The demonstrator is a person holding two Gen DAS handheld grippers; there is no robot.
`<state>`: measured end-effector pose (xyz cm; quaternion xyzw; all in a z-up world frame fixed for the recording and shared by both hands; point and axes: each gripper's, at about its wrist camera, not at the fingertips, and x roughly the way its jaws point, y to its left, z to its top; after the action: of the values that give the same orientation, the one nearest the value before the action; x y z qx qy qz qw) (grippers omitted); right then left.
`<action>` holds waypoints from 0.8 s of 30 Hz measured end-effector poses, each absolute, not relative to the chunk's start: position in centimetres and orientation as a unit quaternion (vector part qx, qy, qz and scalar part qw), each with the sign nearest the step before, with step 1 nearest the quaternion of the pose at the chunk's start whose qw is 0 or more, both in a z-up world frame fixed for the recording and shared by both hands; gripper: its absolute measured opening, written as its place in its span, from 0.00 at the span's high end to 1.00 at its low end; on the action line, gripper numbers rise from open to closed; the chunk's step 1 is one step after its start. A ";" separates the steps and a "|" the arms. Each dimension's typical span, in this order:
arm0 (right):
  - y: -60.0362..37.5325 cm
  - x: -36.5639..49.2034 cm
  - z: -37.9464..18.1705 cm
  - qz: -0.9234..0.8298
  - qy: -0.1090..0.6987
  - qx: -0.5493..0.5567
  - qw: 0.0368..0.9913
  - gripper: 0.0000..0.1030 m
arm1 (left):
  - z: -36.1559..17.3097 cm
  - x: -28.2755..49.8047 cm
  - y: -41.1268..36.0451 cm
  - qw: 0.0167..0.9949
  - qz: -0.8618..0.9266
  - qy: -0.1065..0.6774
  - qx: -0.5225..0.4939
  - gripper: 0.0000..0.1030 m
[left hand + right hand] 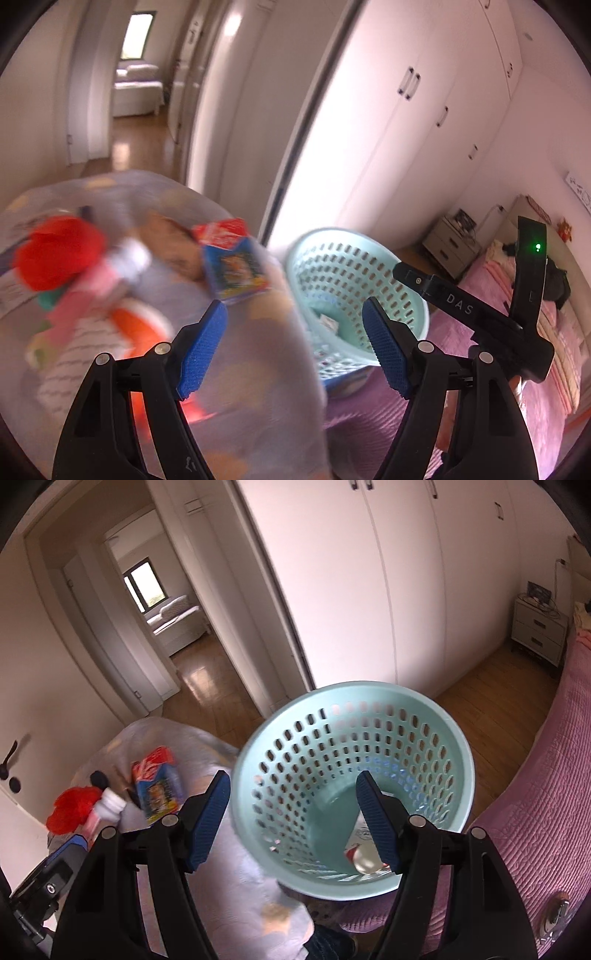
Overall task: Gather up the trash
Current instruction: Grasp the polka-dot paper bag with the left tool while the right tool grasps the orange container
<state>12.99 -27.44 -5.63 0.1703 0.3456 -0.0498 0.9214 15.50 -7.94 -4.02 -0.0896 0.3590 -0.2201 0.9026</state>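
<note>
A translucent plastic trash bag [155,295] full of wrappers fills the left of the left wrist view; it holds a red wad [59,251] and a blue and red carton [232,262]. My left gripper [295,343] is open, its fingers either side of the bag's right edge. A mint perforated waste basket [354,775] lies tilted on the pink bed, mouth toward me, with a crumpled wrapper [364,853] inside. My right gripper [291,819] is open at the basket's rim, its right finger inside the mouth. The basket [347,288] and right gripper body [480,314] also show in the left wrist view. The bag [155,786] shows left of the basket.
The pink quilted bed [546,812] runs along the right. White wardrobe doors [369,583] stand behind. A bedside cabinet [539,631] sits at the far right. An open doorway [162,609] leads over wooden floor to another room.
</note>
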 end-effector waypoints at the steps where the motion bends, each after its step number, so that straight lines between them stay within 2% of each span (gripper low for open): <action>1: -26.8 12.9 -5.5 -0.042 0.345 0.166 0.923 0.35 | -3.8 15.0 -7.0 0.907 -0.211 0.353 -0.090 0.28; 7: -21.9 12.6 -4.7 0.004 0.346 0.131 0.929 0.35 | -3.5 13.0 -0.8 0.920 -0.163 0.341 -0.099 0.30; 12: -18.5 12.2 -4.4 0.030 0.348 0.105 0.931 0.35 | -5.1 12.7 3.1 0.916 -0.141 0.362 -0.096 0.30; 16: -16.3 12.0 -4.8 0.046 0.357 0.092 0.929 0.35 | -6.3 13.2 3.9 0.909 -0.163 0.374 -0.090 0.35; 18: -15.3 12.0 -5.1 0.056 0.364 0.086 0.926 0.35 | -7.1 13.9 3.6 0.902 -0.170 0.386 -0.088 0.41; 24: -13.7 11.8 -5.5 0.067 0.372 0.072 0.923 0.35 | -8.9 15.2 2.9 0.893 -0.167 0.411 -0.069 0.40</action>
<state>11.77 -13.71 -5.54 0.0716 0.3724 0.0673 0.9228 15.21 2.91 -8.93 -0.0693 0.4114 -0.1673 0.8933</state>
